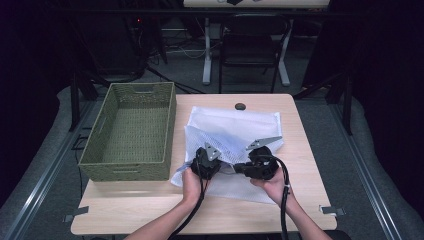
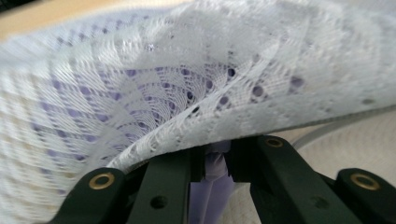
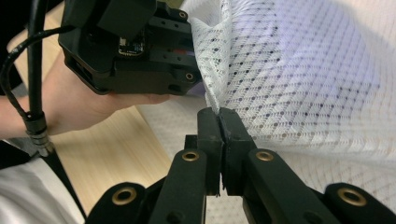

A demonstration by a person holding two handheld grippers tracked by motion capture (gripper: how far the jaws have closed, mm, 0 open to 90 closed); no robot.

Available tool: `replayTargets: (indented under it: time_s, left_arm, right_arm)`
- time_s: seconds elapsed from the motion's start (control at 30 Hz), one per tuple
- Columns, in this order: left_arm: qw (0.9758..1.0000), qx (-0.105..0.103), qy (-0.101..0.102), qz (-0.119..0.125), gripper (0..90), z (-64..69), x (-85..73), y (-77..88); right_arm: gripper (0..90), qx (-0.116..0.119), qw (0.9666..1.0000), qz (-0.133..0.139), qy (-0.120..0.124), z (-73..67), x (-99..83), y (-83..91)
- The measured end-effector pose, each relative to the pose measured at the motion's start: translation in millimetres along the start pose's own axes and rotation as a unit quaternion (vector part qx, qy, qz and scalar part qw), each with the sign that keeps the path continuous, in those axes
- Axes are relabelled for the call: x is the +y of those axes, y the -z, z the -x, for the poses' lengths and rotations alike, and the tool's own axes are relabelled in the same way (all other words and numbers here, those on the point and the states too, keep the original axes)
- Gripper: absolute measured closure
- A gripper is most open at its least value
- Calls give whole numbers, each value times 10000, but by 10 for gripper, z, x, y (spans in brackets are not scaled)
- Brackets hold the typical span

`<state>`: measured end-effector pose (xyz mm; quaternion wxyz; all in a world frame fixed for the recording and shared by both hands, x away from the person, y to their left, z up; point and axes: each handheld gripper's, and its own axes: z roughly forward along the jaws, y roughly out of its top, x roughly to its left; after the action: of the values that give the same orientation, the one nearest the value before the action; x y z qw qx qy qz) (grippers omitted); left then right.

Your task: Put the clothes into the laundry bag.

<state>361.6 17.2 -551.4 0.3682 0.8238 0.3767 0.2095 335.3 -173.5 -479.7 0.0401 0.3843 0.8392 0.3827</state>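
A white mesh laundry bag lies spread on the wooden table, its near edge lifted into a fold. My left gripper is at the fold's left side. In the left gripper view it is shut on a bunched strip of the mesh, which arches over the jaws. My right gripper is just to the right of it. In the right gripper view it is shut on the edge of the mesh, with the left gripper close by in a hand.
An empty green woven basket stands on the table's left side, touching the bag's left edge. A dark cable grommet sits at the table's far edge. A chair and table legs stand beyond on the floor.
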Motion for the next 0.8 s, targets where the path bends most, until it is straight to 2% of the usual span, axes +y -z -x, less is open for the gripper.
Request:
replayTargets:
  time_s: [0.17,0.23,0.3,0.37,0.43,0.47,0.57,0.63,0.7,0.8]
  left_arm:
    - [9993,-131,-118,-333,697,30,-80,-75]
    - [9985,-216,-128,-482,628,26,-88,-57]
    - [9977,-235,-135,-619,518,32,-93,-27]
    - [9983,-180,-188,-530,448,48,-114,32]
    - [9976,-260,-263,-593,408,53,-133,87]
    - [9973,-331,-232,-619,389,60,-145,110]
    - [9953,-491,-354,-754,365,55,-145,207]
    - [9951,-530,-382,-744,355,51,-139,248]
    - [9952,-620,-433,-621,344,-11,-134,395]
    - [9958,-487,-482,-607,321,-124,-192,496]
  right_arm:
    - [886,-11,9993,-373,-13,40,-52,-137]
    - [885,0,9989,-459,-2,51,-60,-166]
    - [884,0,9987,-506,-18,60,-66,-185]
    - [882,11,9985,-544,-44,62,-69,-192]
    - [881,4,9985,-546,-26,65,-69,-191]
    - [881,-4,9985,-540,-23,65,-68,-188]
    - [881,5,9987,-503,-53,68,-67,-174]
    - [881,-9,9988,-487,-33,73,-68,-160]
    - [881,1,9988,-481,-34,77,-72,-159]
    - [881,14,9988,-487,-64,82,-71,-160]
